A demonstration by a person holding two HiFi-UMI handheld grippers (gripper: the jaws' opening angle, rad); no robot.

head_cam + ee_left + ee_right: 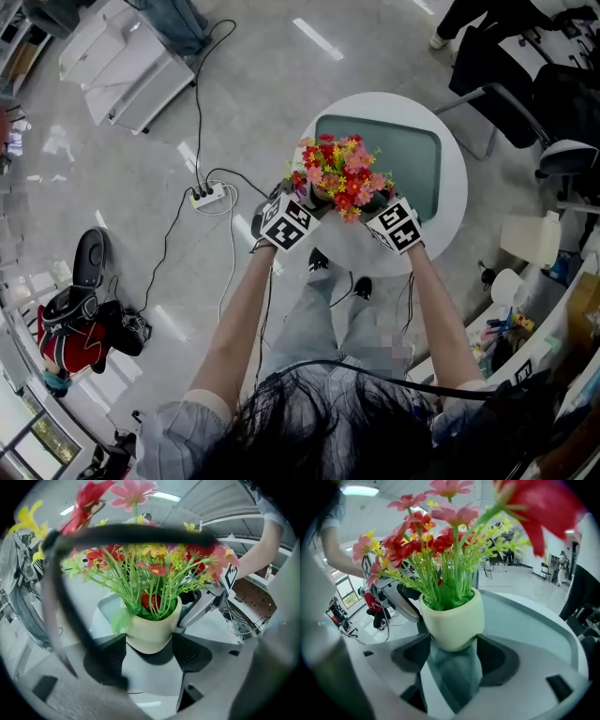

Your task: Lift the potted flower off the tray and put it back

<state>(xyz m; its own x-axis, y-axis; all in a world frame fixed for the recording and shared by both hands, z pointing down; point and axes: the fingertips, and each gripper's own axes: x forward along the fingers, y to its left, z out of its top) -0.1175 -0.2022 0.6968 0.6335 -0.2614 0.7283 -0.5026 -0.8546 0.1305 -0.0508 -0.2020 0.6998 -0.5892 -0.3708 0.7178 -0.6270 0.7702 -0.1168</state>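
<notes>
**Both grippers clamp the flower pot over the tray**

Glossy grey floor, round white table at upper centre of the head view. A teal rounded-rectangle tray lies on the table. A white power strip with black cables sits on the floor left of the table. A red-and-black bag is at lower left.

The potted flower is a cream glossy pot with red, pink and yellow artificial blooms on green stems. It sits over the tray's near-left edge, between the two marker cubes.

Left gripper: its jaws are pressed onto the lower sides of the pot, one on each side. Right gripper: same, its jaws pinch the pot's lower sides from the opposite direction. The other gripper's body shows behind the pot in each gripper view.

In the right gripper view the teal tray shows beneath the pot's rounded base, and the base looks clear of it. The pot is upright.
</notes>
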